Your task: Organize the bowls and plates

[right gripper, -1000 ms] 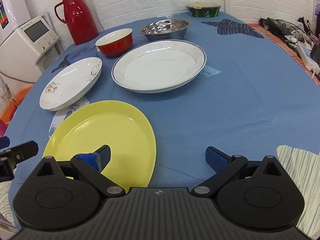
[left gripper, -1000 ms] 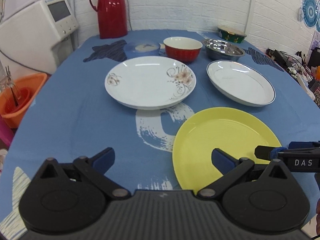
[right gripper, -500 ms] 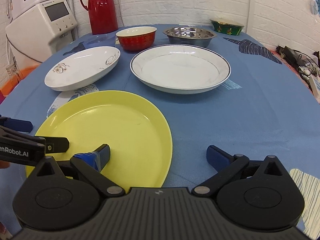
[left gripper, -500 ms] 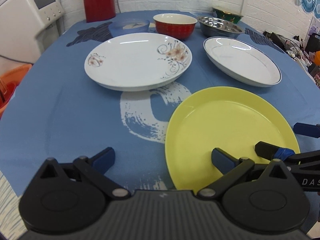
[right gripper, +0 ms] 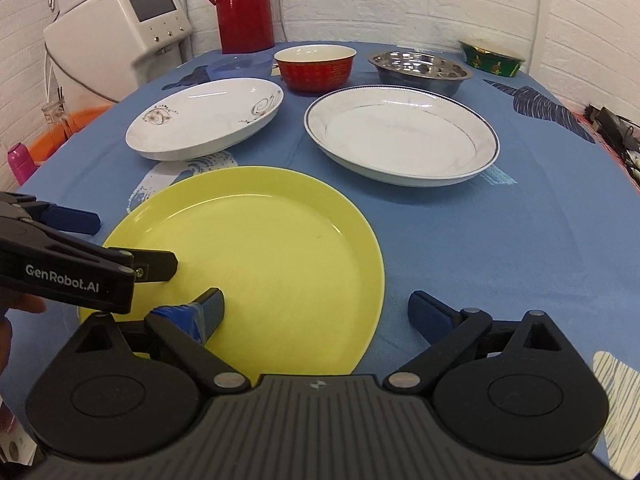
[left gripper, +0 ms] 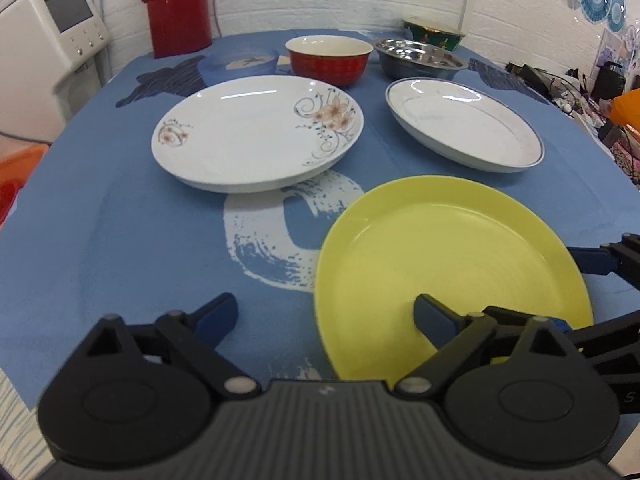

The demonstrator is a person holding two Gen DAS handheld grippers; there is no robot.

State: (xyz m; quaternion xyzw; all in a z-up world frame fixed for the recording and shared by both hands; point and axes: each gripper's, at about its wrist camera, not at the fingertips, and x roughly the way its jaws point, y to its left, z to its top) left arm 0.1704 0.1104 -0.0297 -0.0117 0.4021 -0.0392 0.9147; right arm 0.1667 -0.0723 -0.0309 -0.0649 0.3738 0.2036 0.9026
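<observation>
Both jaws just narrowed since earlier frame: left gripper (left gripper: 326, 314) and right gripper (right gripper: 314, 306) each straddle yellow plate (right gripper: 256, 264) rim, nothing gripped.

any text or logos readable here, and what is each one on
"GenRobot.AI": white lettering on the side of the left gripper.
Brand line above the screen of the white appliance: too small to read.
Gold pattern on the red bowl: too blurred to read.
</observation>
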